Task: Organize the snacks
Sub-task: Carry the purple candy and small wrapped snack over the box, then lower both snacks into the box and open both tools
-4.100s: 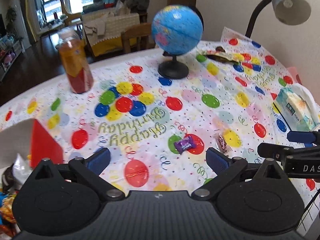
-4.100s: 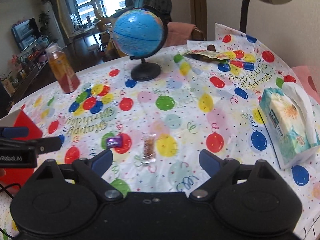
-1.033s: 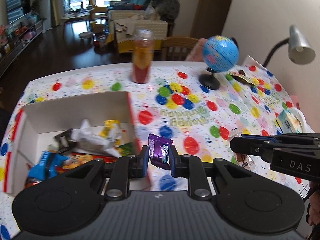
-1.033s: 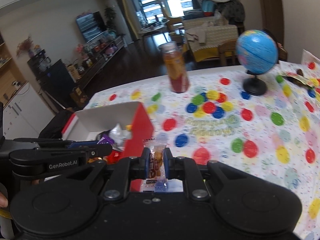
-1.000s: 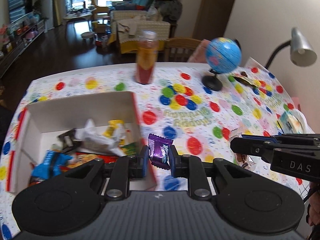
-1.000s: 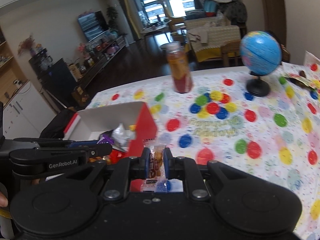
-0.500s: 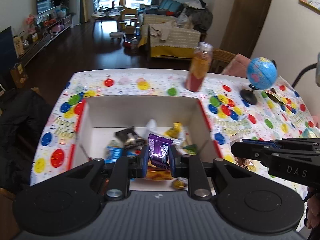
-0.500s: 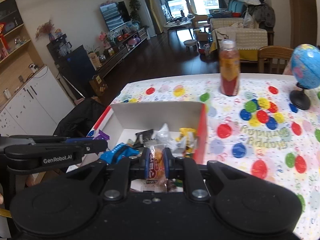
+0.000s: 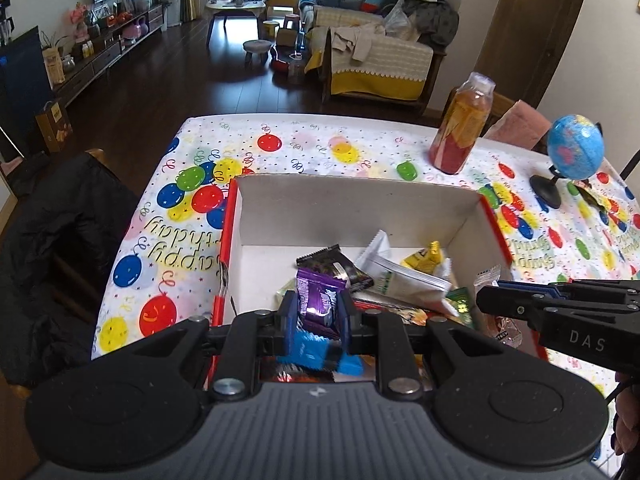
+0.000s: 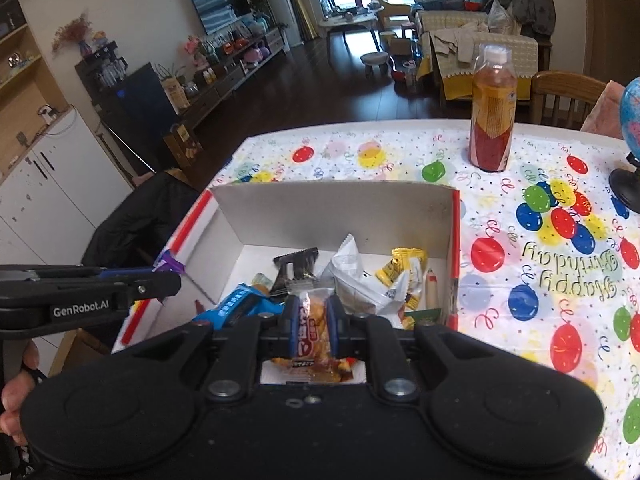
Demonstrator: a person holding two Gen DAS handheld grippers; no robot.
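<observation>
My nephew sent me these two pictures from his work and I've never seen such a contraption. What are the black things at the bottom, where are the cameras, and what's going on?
There is no robot here. A person holds a hand tool with two pinching fingers in each hand, and a wide-angle camera on each tool looks forward along its fingers. One picture comes from the left tool, the other from the right. The left gripper is shut on a purple candy. The right gripper is shut on a clear-wrapped snack. Both hang over an open cardboard box with snacks already inside, on a balloon-print tablecloth. A drink bottle and a small globe stand beyond it.
</observation>
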